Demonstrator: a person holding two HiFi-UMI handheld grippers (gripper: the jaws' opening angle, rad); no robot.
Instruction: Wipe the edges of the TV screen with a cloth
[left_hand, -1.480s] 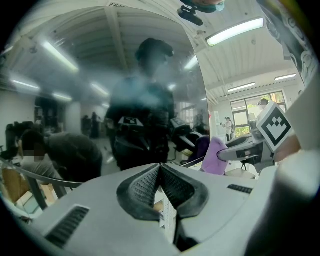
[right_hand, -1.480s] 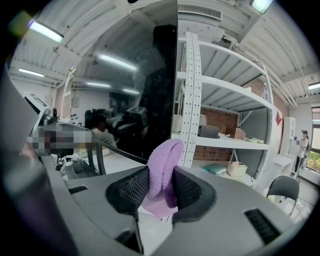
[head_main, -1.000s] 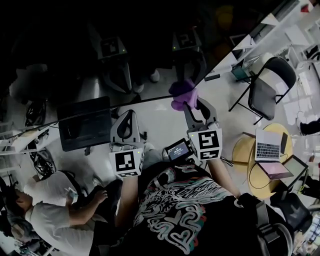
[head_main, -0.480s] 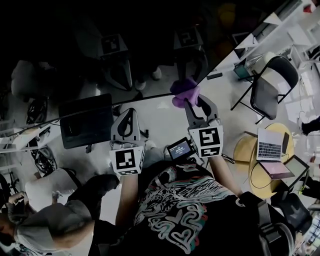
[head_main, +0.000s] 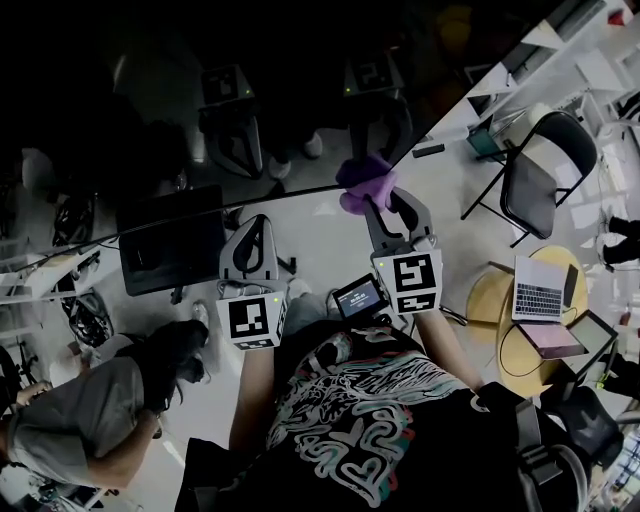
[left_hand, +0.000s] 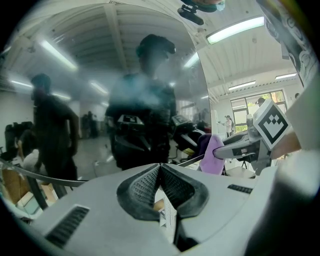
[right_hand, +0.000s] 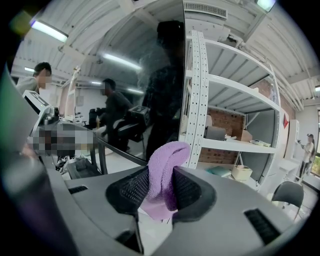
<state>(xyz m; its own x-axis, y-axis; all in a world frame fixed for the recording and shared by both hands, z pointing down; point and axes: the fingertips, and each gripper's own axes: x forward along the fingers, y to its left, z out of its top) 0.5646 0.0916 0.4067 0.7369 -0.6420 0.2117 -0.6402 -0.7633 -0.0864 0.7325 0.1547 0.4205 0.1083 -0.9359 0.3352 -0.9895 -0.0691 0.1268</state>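
Note:
The TV screen (head_main: 200, 90) is a big dark reflective panel across the top of the head view; its lower edge slants up to a corner near the cloth. My right gripper (head_main: 381, 203) is shut on a purple cloth (head_main: 364, 184), which is pressed against the screen's lower edge close to that corner. In the right gripper view the cloth (right_hand: 163, 172) pokes up between the jaws of that gripper (right_hand: 159, 189), beside the screen's (right_hand: 125, 75) upright edge. My left gripper (head_main: 254, 228) is shut and holds nothing, just below the lower edge. Its jaws (left_hand: 160, 169) meet, with the cloth (left_hand: 212, 152) off to their right.
A person (head_main: 90, 430) bends over at the lower left. A black case (head_main: 170, 245) lies on the floor under the screen. A folding chair (head_main: 540, 170), a round table (head_main: 490, 300) with laptops and white shelving (head_main: 560, 50) stand to the right.
The person at the lower left has shifted and bent forward. The right gripper and cloth have edged slightly left along the screen's edge. The left gripper has barely moved.

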